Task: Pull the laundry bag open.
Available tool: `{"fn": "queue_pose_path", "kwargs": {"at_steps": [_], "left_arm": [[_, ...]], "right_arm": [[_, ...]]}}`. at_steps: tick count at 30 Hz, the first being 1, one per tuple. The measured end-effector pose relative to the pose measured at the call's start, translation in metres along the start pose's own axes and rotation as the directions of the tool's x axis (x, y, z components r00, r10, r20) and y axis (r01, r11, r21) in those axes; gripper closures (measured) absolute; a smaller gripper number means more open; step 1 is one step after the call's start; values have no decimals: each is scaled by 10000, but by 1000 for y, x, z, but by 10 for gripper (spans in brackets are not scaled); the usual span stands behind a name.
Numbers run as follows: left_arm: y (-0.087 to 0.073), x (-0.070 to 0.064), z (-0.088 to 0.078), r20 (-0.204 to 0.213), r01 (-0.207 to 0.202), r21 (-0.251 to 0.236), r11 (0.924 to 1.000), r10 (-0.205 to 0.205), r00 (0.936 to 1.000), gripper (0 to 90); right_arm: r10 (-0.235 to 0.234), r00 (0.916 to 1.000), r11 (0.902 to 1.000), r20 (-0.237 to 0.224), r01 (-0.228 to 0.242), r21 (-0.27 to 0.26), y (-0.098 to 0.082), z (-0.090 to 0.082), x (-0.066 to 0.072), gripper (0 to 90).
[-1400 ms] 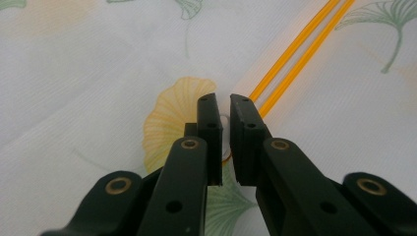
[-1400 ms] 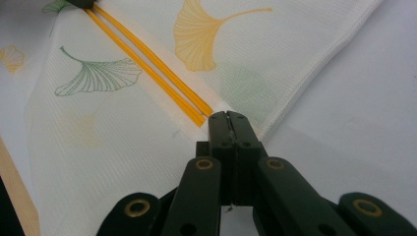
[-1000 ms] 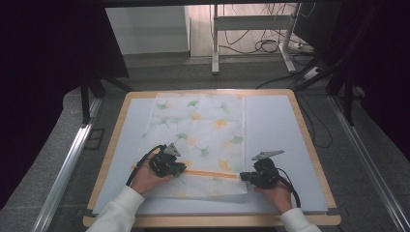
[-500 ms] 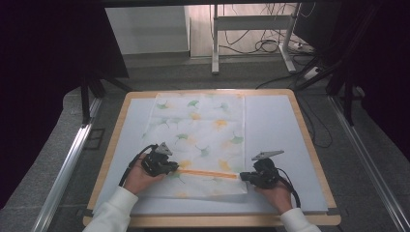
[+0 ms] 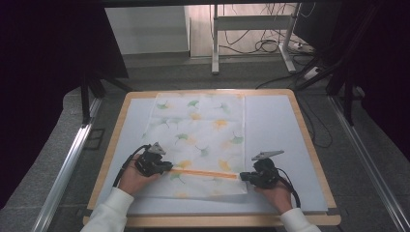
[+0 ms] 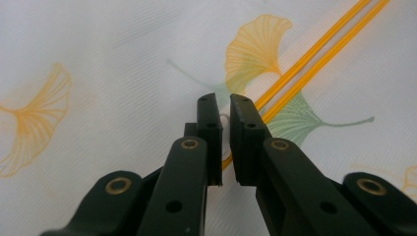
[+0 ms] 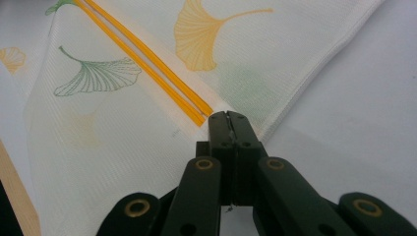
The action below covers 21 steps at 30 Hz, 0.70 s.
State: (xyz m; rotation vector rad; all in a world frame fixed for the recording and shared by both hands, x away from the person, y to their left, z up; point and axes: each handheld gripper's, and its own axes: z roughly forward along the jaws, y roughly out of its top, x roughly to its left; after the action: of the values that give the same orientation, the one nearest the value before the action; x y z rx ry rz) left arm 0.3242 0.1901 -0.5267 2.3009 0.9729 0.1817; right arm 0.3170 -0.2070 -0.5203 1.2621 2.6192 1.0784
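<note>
The right hand-held gripper [image 5: 247, 177] lies low over the near edge of the desk [image 5: 309, 145], a hand [image 5: 276, 194] behind it. In the right gripper view its jaws are pressed together on the end of the orange zipper [image 7: 147, 61], right where the white mesh bag [image 7: 123, 142] printed with ginkgo leaves comes to its side seam. The two yellow-orange zipper lines run straight away from the jaw tips, and bare white desk covering lies just beside the jaws on the far side of the seam.

The left hand-held gripper [image 5: 169, 166], held by the other hand [image 5: 131, 178], sits at the opposite end of the same zipper [image 5: 205, 173], which stretches between the two grippers. In the left gripper view the jaws stand nearly together with a narrow slit between the pads, closed over the zipper's small white pull [image 6: 225, 119]; the zipper [image 6: 314, 51] leads off beyond the tips, crossing an orange leaf and a green leaf.

Beyond both grippers the bag [image 5: 198, 135] spreads flat towards the far edge of the desk, its far end almost at the wooden rim. Past the desk, grey floor, metal table legs [image 5: 215, 43] and loose cables [image 5: 270, 46] are visible.
</note>
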Motion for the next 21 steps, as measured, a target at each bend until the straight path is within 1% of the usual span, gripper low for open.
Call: {"fn": "queue_pose_path", "kwargs": {"at_steps": [2,5,6,8,11,14,19,21], "left_arm": [[-2,2,-1,15,49,-26,10000,-49,10000,844],[-3,3,-2,-54,83,-22,10000,-83,10000,844],[-4,4,-3,-94,152,-26,9999,-152,9998,844],[-5,5,-4,-119,124,22,9999,-124,9999,844],[-8,8,-6,-216,246,14,9997,-246,9995,844],[-10,11,-8,-177,349,-6,9994,-349,9992,844],[-12,13,-10,-220,384,18,9993,-384,9990,844],[-13,15,-11,-302,391,47,9992,-389,9988,844]], "right_arm": [[-3,10000,10000,-11,3,20,0,0,0,894],[-1,10000,10000,1,1,-3,0,0,0,893],[-4,10000,10000,-12,4,17,0,0,0,894],[-11,10000,10000,-8,11,19,0,0,0,894],[-4,10000,10000,-13,4,20,0,0,0,894],[-3,10000,10000,-1,3,3,0,0,0,894],[-8,10000,10000,-19,8,16,0,0,0,893],[-5,10000,10000,-2,5,-2,0,0,0,894]]}}
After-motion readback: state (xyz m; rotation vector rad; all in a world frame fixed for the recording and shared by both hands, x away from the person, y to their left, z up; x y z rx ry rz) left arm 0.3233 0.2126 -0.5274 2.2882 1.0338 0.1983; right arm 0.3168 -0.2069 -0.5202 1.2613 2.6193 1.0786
